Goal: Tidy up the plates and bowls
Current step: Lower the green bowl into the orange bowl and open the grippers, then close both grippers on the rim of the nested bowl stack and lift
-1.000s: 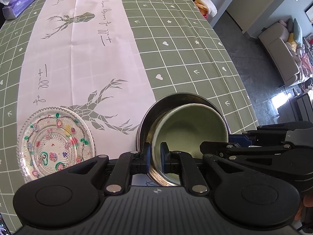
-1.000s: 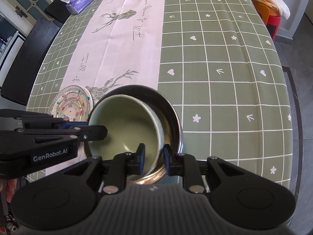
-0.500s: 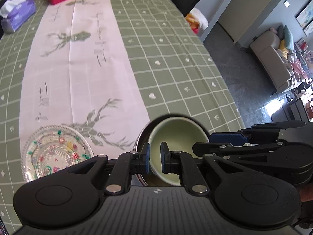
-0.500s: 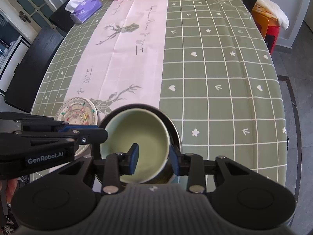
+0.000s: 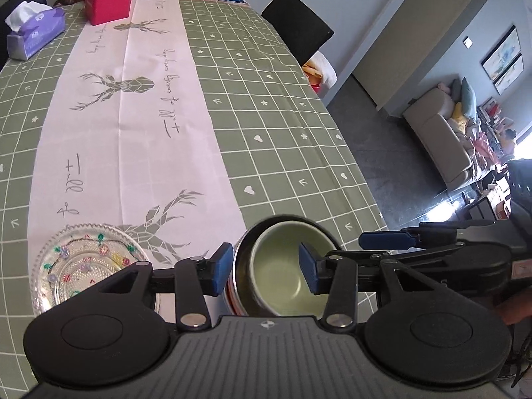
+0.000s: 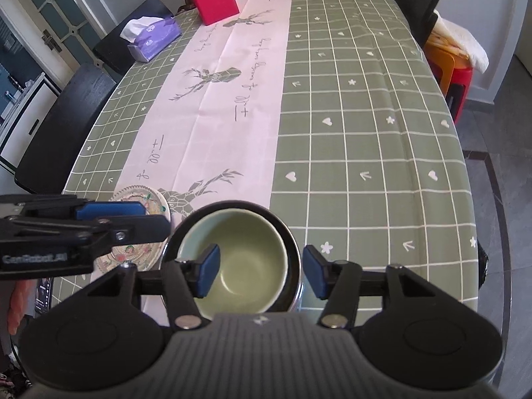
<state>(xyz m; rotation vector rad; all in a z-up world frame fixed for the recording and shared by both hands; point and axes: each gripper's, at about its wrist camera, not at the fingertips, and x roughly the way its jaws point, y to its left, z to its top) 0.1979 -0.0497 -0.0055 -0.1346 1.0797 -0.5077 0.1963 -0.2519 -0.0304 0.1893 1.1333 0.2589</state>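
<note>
A pale green bowl (image 5: 289, 266) (image 6: 246, 256) sits nested inside a steel bowl (image 5: 242, 256) (image 6: 291, 236) near the table's front edge. My left gripper (image 5: 265, 267) hangs over the bowls' left rims. Its jaws are opening, with both rims between the pads and neither pad touching them. My right gripper (image 6: 261, 272) straddles the right rims the same way; its jaws are opening too, one pad above the green bowl's hollow, the other outside the steel wall. A patterned glass plate (image 5: 83, 266) (image 6: 139, 198) lies to the left of the bowls.
A green checked tablecloth with a pale deer runner (image 5: 133, 139) covers the table. At the far end stand a red box (image 5: 108, 0), a purple tissue box (image 5: 33, 36) and jars. Black chairs (image 6: 66, 123) line the left side. The table edge (image 6: 478, 266) drops off to the right.
Both grippers have let go of the bowl rims and spread their jaws. The left view has lifted and tilted up. The green bowl, tilted earlier, now sits level in the steel bowl.
</note>
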